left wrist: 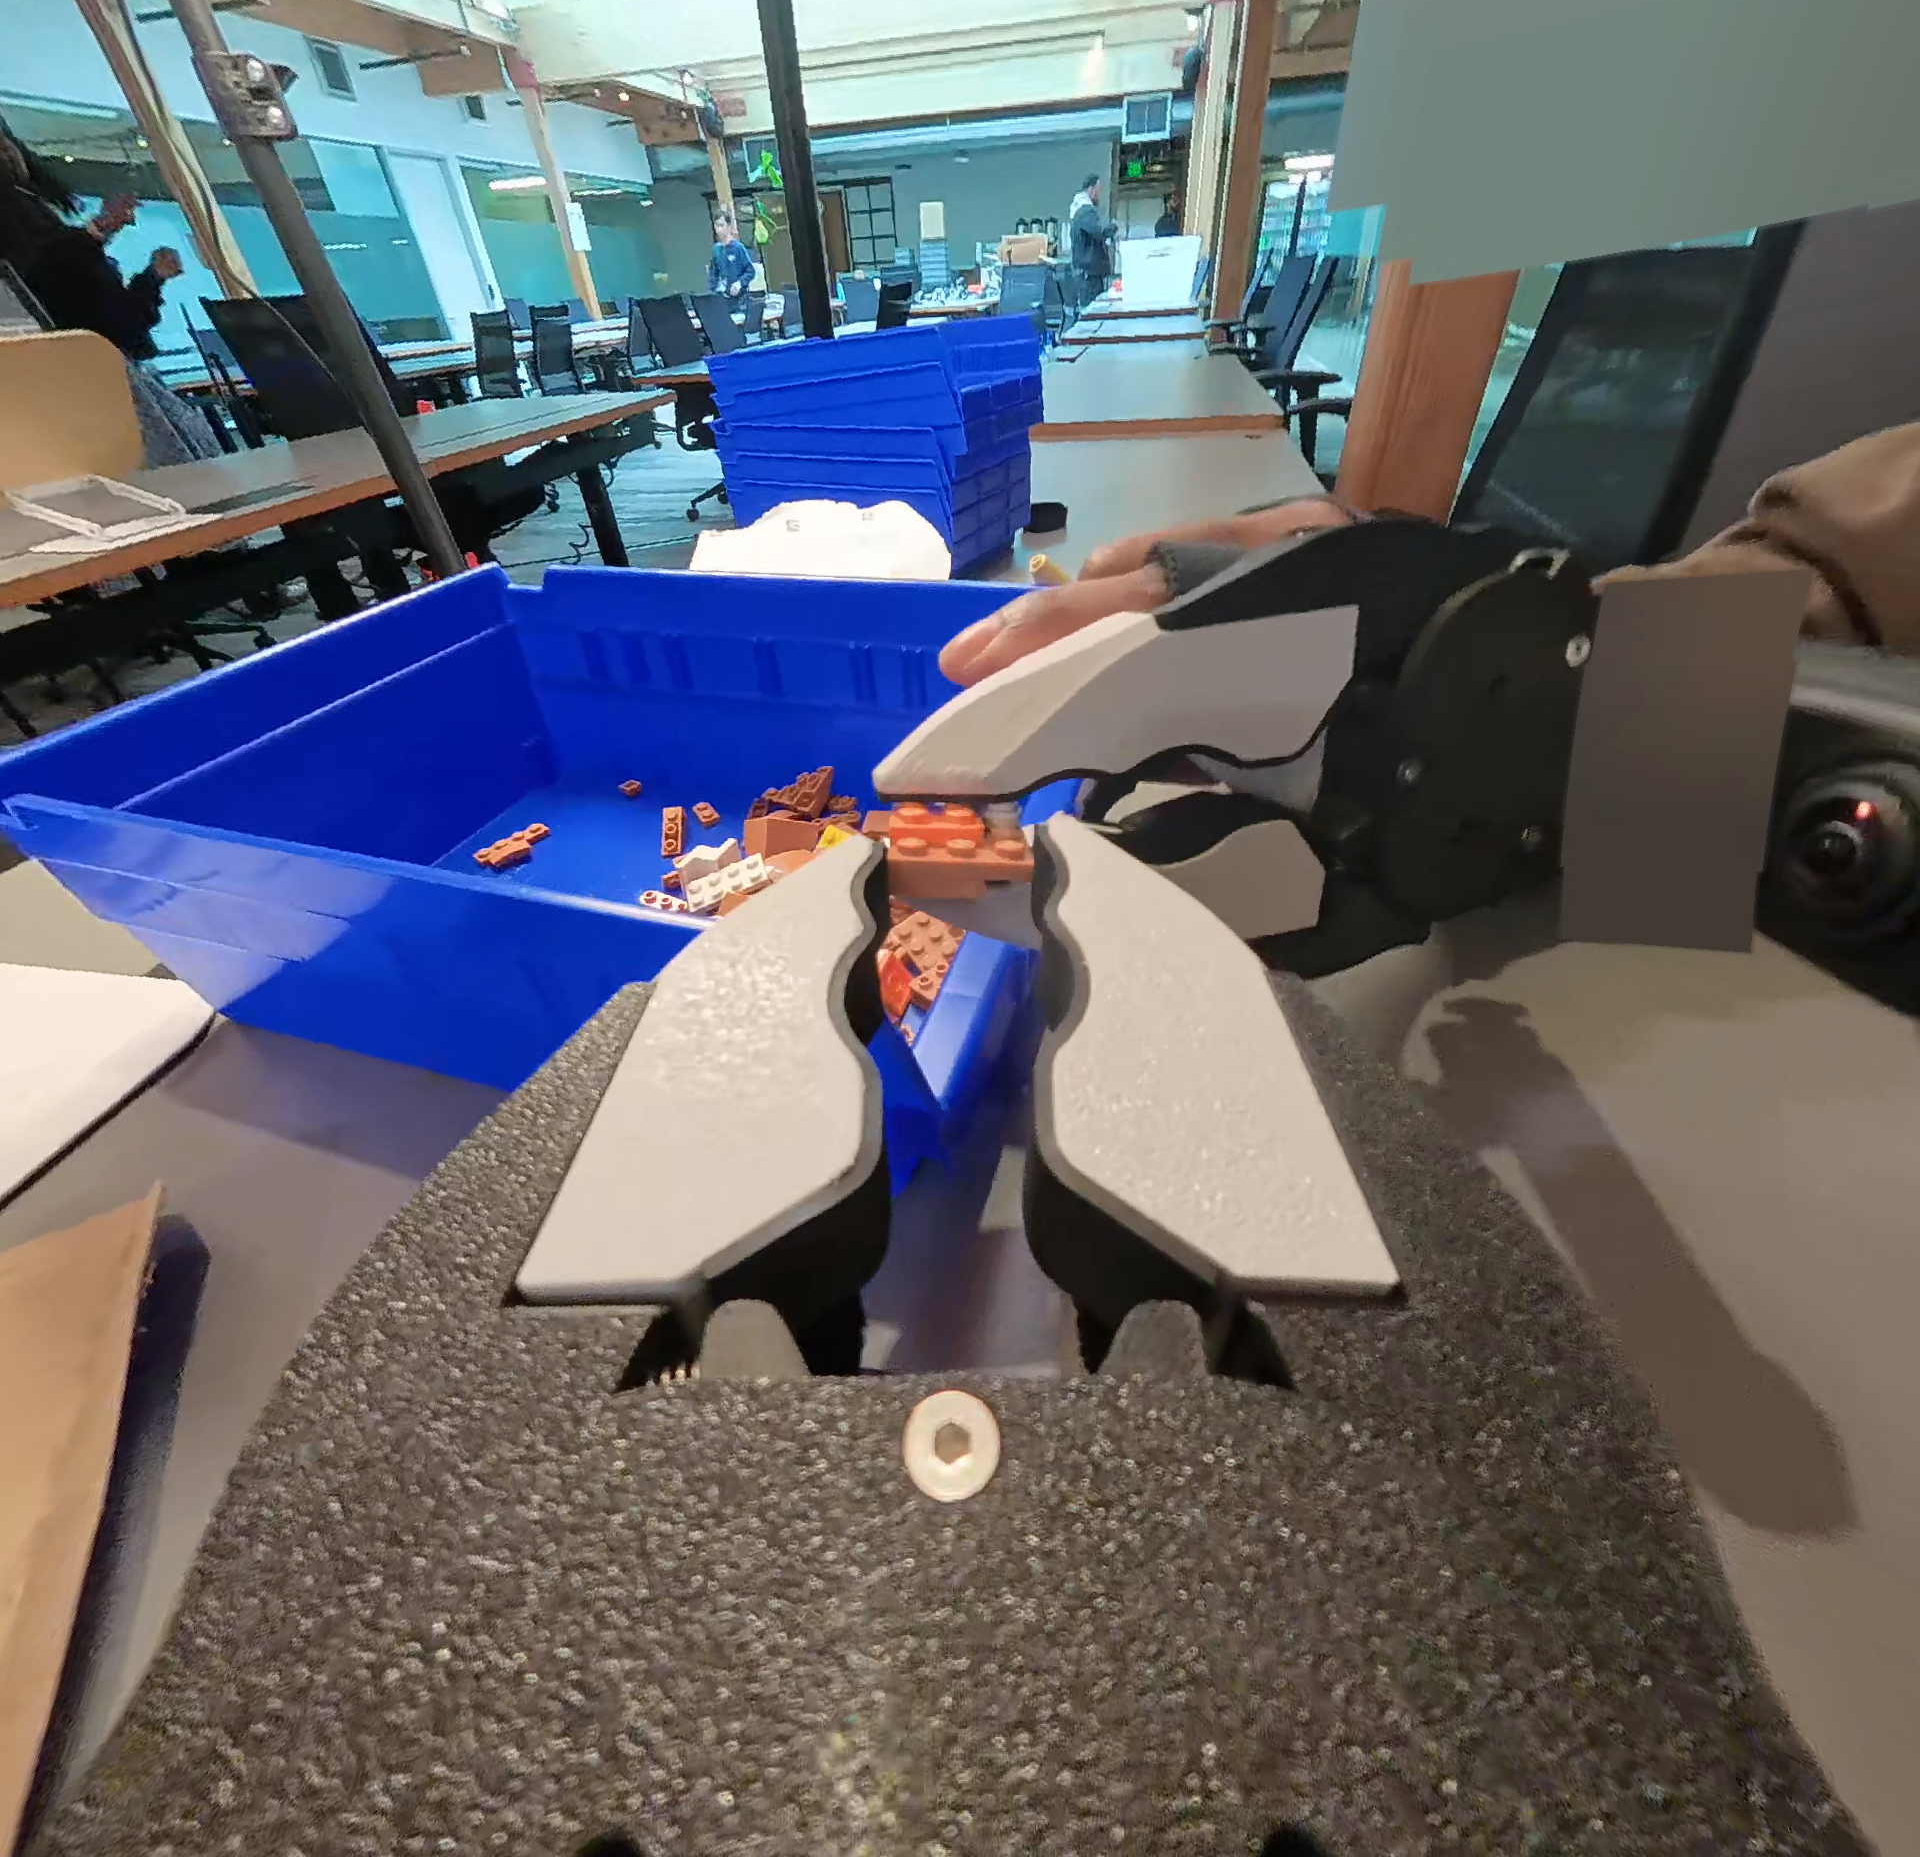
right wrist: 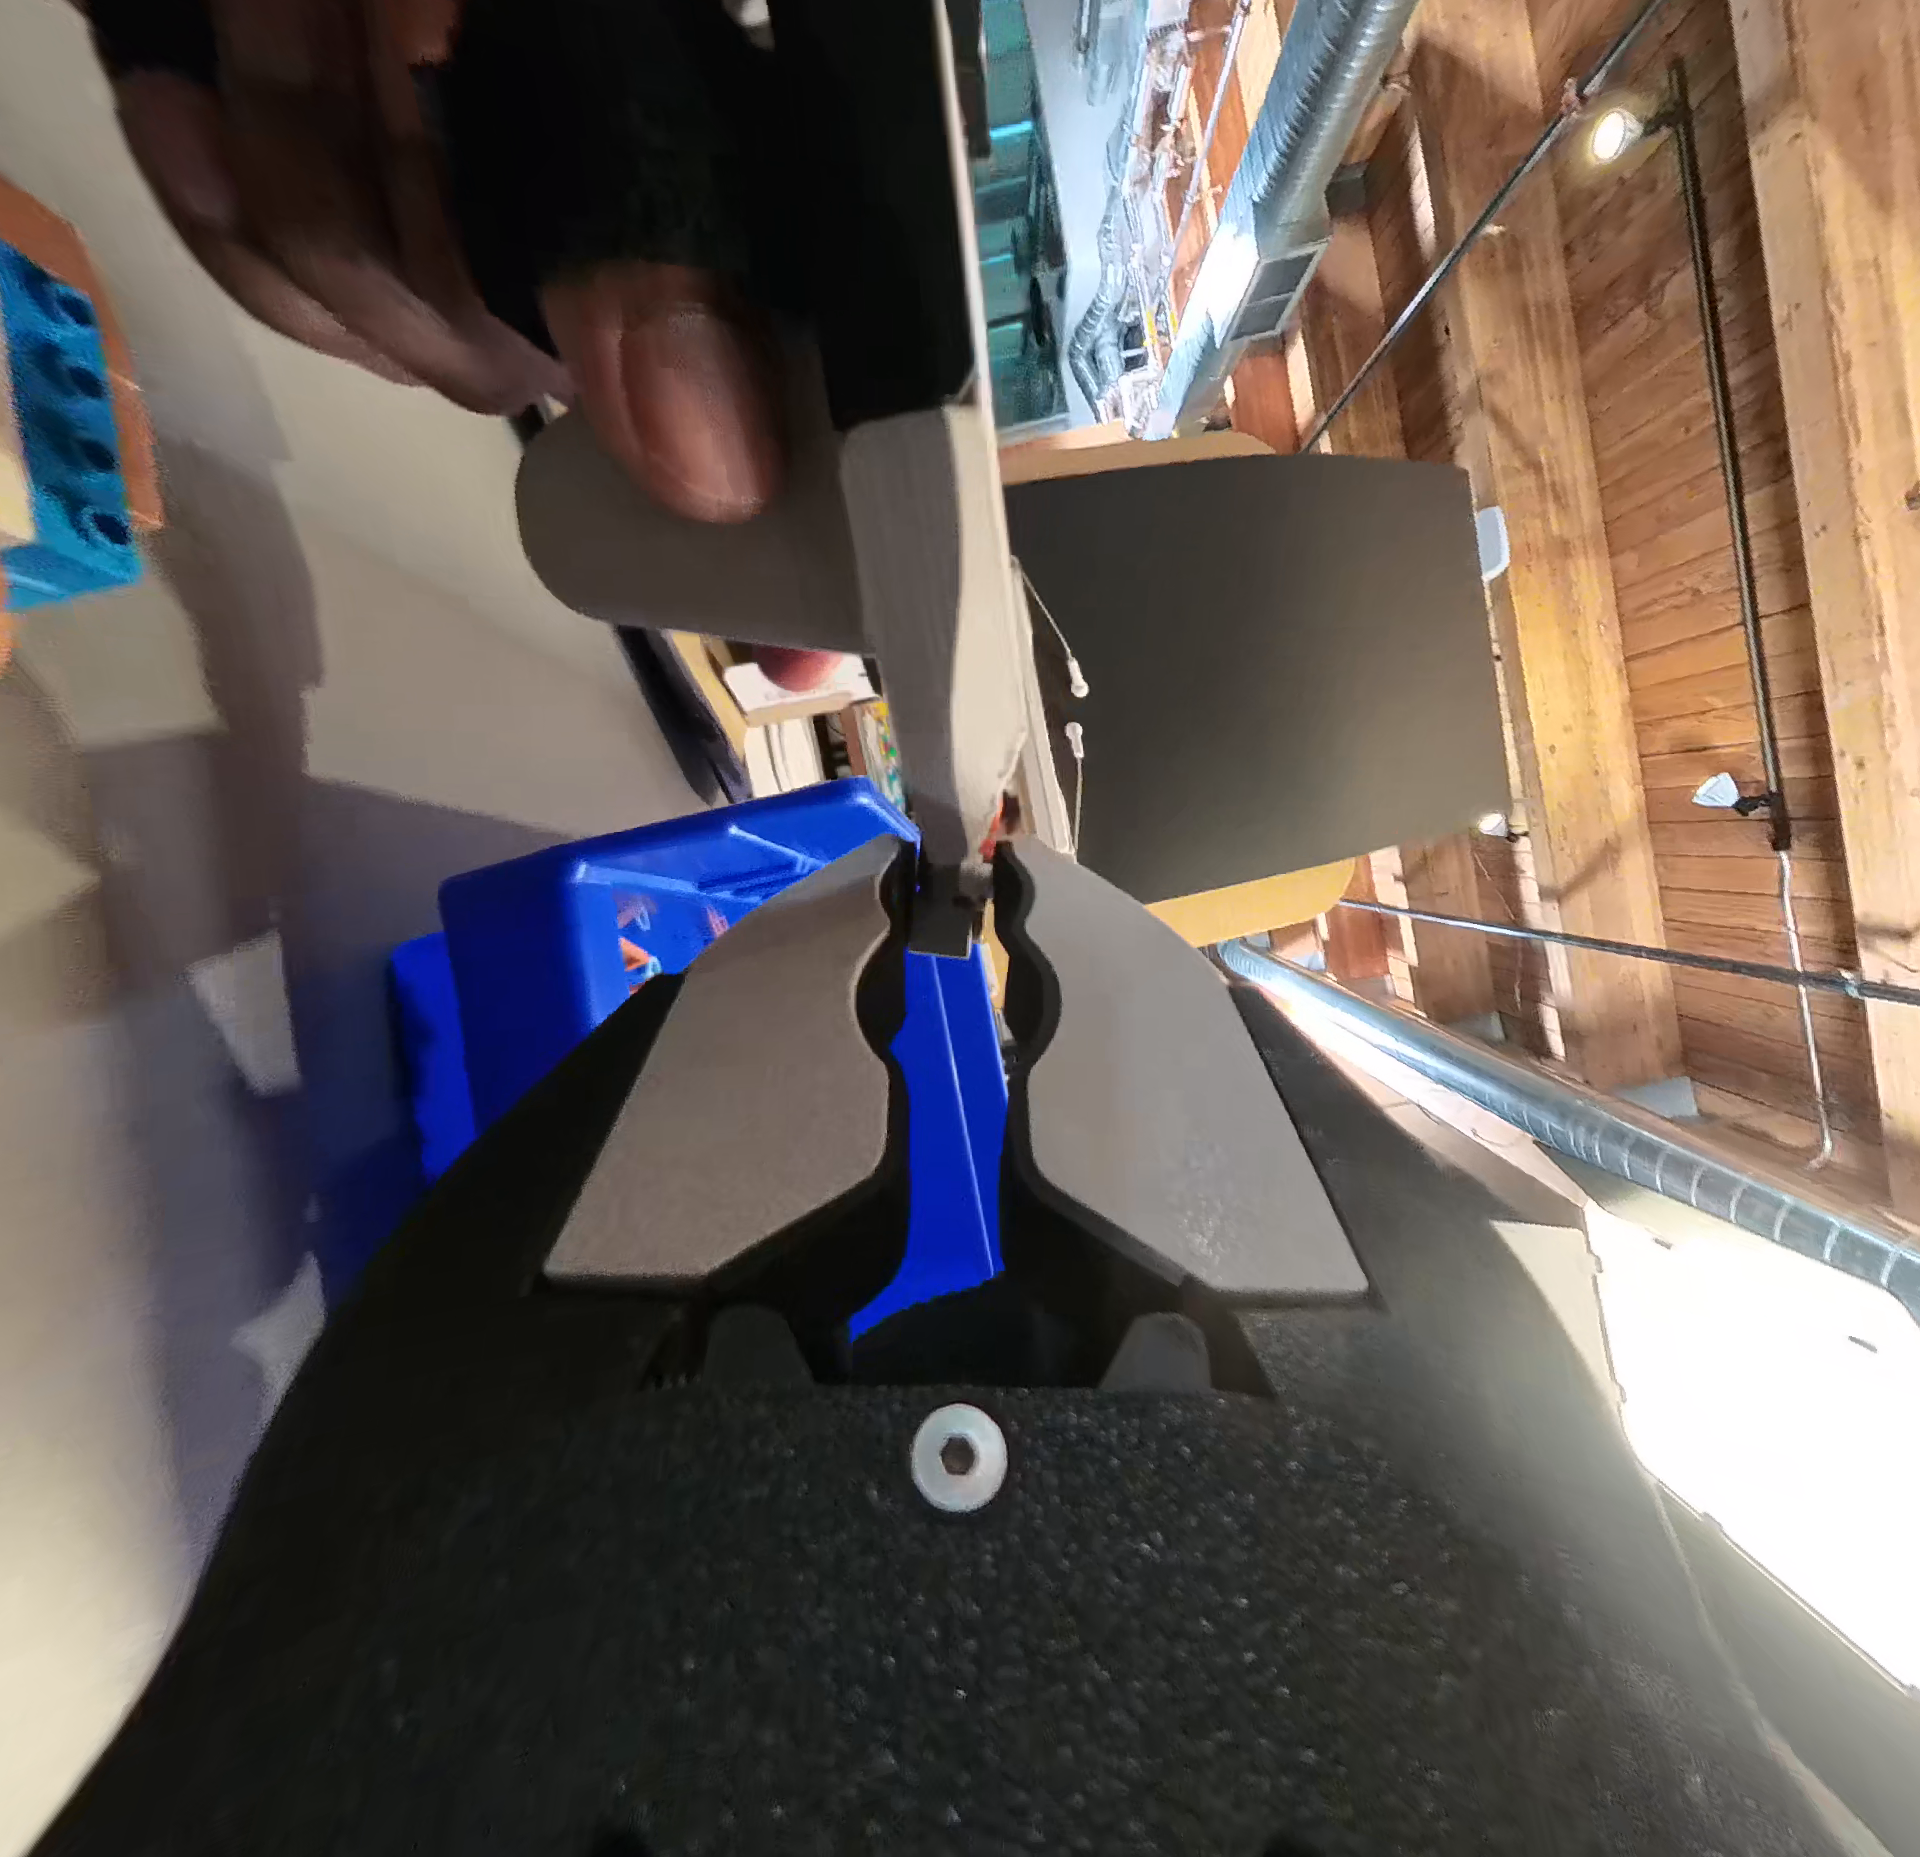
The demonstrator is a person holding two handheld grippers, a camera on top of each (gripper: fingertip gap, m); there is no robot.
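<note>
My left gripper (left wrist: 961, 853) is shut on a small stack of orange and brown bricks (left wrist: 940, 841), held just above the near right corner of a blue bin (left wrist: 364, 872). The right gripper comes in from the right; its upper finger (left wrist: 1091, 695) lies on top of the same stack, and its lower finger is partly hidden. In the right wrist view, my right gripper (right wrist: 951, 867) is nearly closed on a small dark piece, with the left gripper's finger (right wrist: 935, 664) edge-on just beyond it. Several loose brown, orange and white bricks (left wrist: 717, 872) lie in the bin, which also shows in the right wrist view (right wrist: 540, 934).
A stack of blue bins (left wrist: 883, 436) and a white bag (left wrist: 831, 540) stand behind the bin. A black pole (left wrist: 312, 280) rises at the left. A white sheet (left wrist: 73, 1038) and brown cardboard (left wrist: 62, 1444) lie at the near left. A hand (left wrist: 1091, 581) holds the right gripper. My left and right fingertips are right by each other.
</note>
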